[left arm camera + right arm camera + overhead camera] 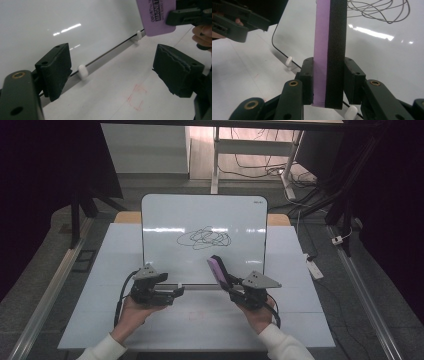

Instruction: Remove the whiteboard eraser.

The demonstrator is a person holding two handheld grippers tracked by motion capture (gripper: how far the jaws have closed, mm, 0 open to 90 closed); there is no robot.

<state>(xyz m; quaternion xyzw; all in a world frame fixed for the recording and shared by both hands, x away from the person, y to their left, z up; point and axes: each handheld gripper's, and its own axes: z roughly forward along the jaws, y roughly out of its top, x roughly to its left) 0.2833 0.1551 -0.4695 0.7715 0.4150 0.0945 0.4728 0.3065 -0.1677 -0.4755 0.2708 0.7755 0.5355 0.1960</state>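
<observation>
Eraser: purple with a black felt face, clamped in the right gripper just before the whiteboard.
Axis: long side rises up and away, toward the scribble.
Left gripper: spread wide, empty, above the counter.
Risk: pressing too hard may tip the propped board; wiping edge-on may miss ink.

A purple eraser with a black felt face stands upright between the fingers of the right gripper, clamped across its thickness, just in front of the whiteboard. The whiteboard leans upright on the white surface, a black scribble at its middle.
</observation>
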